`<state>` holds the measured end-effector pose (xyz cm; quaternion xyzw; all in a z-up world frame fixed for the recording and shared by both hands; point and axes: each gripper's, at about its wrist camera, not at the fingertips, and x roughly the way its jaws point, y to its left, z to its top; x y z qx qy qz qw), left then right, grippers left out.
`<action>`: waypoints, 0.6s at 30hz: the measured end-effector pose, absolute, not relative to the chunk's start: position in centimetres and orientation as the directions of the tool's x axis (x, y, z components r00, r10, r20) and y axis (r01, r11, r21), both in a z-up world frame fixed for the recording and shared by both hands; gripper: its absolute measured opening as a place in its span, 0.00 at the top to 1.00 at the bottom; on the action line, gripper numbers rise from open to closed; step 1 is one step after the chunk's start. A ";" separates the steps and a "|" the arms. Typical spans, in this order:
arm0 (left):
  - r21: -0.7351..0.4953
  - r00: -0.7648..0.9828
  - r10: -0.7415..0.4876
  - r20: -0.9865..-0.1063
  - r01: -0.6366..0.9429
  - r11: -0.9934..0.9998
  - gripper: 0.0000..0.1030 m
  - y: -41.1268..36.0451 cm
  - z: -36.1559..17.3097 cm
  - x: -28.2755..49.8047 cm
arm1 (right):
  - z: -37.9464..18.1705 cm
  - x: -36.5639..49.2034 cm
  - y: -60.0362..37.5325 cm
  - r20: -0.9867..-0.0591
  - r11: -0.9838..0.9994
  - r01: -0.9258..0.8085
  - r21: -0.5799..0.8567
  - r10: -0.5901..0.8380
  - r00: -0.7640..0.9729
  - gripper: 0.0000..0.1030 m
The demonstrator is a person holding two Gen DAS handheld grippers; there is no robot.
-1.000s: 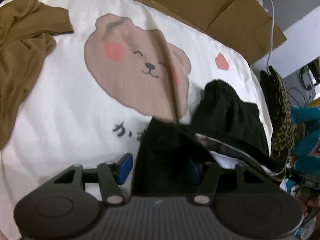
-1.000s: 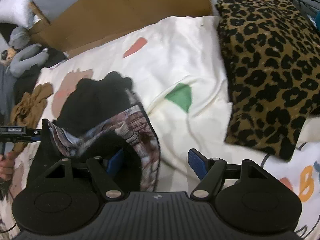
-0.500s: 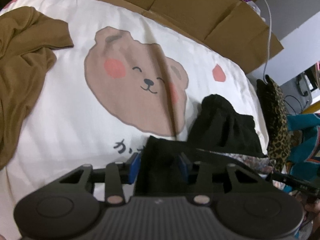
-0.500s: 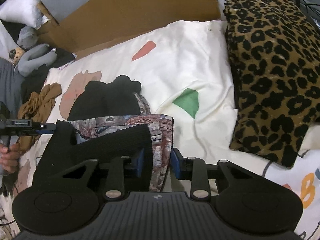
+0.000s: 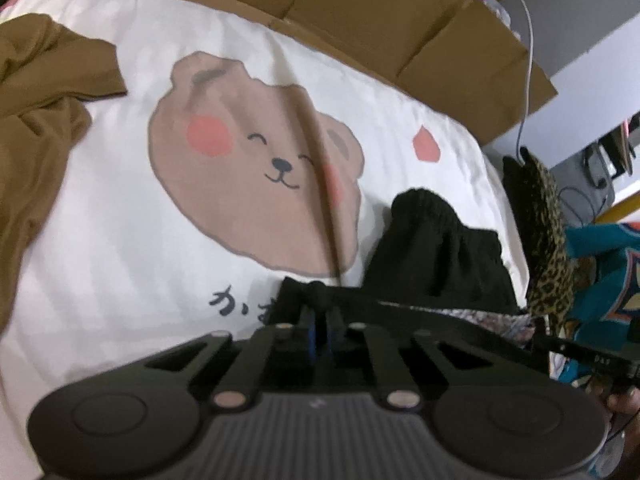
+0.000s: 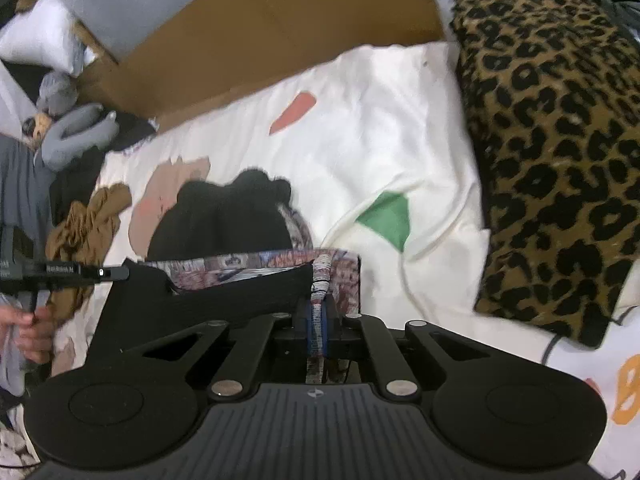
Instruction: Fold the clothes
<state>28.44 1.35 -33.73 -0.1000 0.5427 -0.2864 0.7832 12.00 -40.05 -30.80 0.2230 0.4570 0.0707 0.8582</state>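
Note:
A black garment (image 5: pixel 436 252) with a patterned lining (image 6: pixel 256 266) lies on the white bear-print bedsheet (image 5: pixel 120 248). My left gripper (image 5: pixel 319 330) is shut on one black corner of it, low in the left wrist view. My right gripper (image 6: pixel 318 322) is shut on the other corner, where the patterned edge (image 6: pixel 322 276) shows between the blue pads. The hem is stretched taut between both grippers, lifted off the sheet, while the rest of the black garment (image 6: pixel 224 220) rests bunched on the bed. The left gripper's tip (image 6: pixel 80 272) shows at the left of the right wrist view, with a hand (image 6: pixel 28 328) below it.
A brown garment (image 5: pixel 36 112) lies crumpled at the left of the bed. A leopard-print cushion (image 6: pixel 560 140) sits at the right edge. Cardboard (image 5: pixel 360 12) lines the far side. A grey plush toy (image 6: pixel 72 132) and pillow (image 6: pixel 40 36) lie beyond the bed's far left corner.
Both grippers went from open around the garment's edge to shut on its two corners. The hem has been lifted and pulled taut between them.

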 end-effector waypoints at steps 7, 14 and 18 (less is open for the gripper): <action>-0.483 0.267 -0.572 -0.775 0.332 0.810 0.97 1.9 -33.1 28.4 | -29.7 12.1 -40.9 -0.741 0.885 0.117 0.451 0.299 0.602 0.98; -0.403 0.236 -0.500 -0.833 0.361 0.841 0.93 0.3 -34.6 28.5 | -32.1 14.1 -39.9 -0.792 0.910 0.131 0.393 0.263 0.552 0.96; -0.362 0.243 -0.469 -0.849 0.381 0.851 0.61 -0.4 -34.6 28.0 | -33.1 14.5 -39.5 -0.818 0.919 0.157 0.362 0.232 0.525 0.73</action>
